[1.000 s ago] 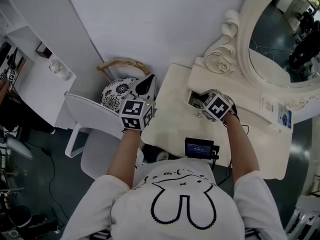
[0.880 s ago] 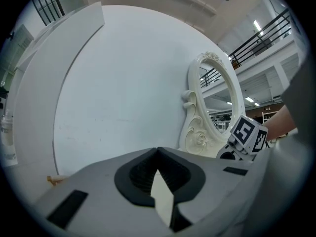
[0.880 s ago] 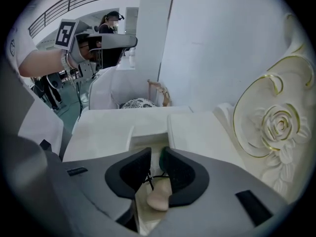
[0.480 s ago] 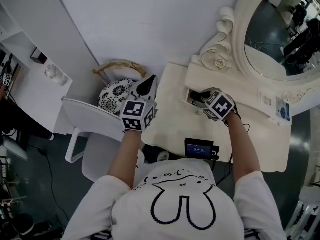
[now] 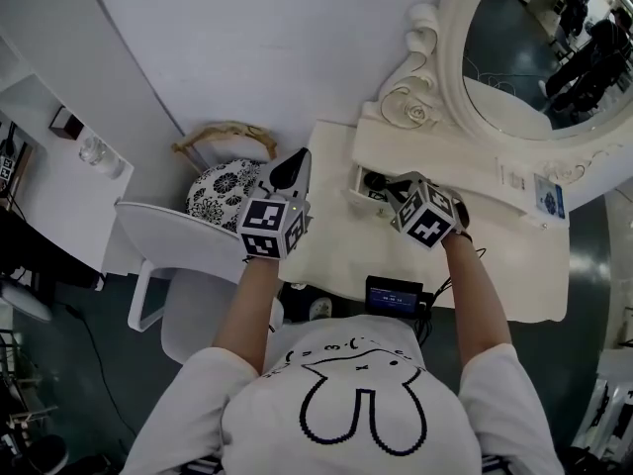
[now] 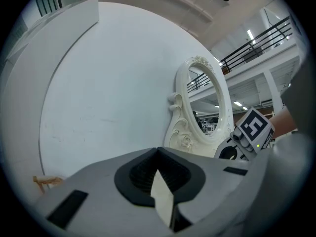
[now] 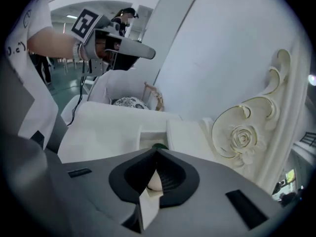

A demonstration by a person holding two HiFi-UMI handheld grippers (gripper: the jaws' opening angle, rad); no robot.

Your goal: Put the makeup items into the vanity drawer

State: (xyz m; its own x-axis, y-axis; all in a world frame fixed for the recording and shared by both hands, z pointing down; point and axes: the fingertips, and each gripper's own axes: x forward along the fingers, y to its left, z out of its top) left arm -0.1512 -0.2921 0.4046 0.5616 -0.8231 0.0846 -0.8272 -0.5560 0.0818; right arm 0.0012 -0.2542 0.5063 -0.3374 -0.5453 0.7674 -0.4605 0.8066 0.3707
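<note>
A small drawer [image 5: 358, 188] stands open in the raised back part of the cream vanity [image 5: 514, 265]. Something dark [image 5: 373, 178] lies inside it; in the right gripper view a dark green bit [image 7: 159, 146] of it shows in the drawer [image 7: 134, 138]. My right gripper [image 5: 388, 188] [image 7: 157, 151] hangs just above the drawer, tilted down at it. Its jaws have just been closing and are shut, with nothing gripped between them. My left gripper [image 5: 294, 161] [image 6: 158, 151] is held level over the vanity's left edge, shut and empty.
An ornate oval mirror [image 5: 514, 57] rises behind the drawer. A small screen device [image 5: 394, 293] sits at the vanity's front edge, a card [image 5: 547, 196] at the right. A white chair [image 5: 163, 236] with a patterned cushion [image 5: 213, 186] stands left of the vanity.
My right gripper has lifted and drawn back a little from the drawer, which now shows more plainly. The left gripper has shifted only slightly.
</note>
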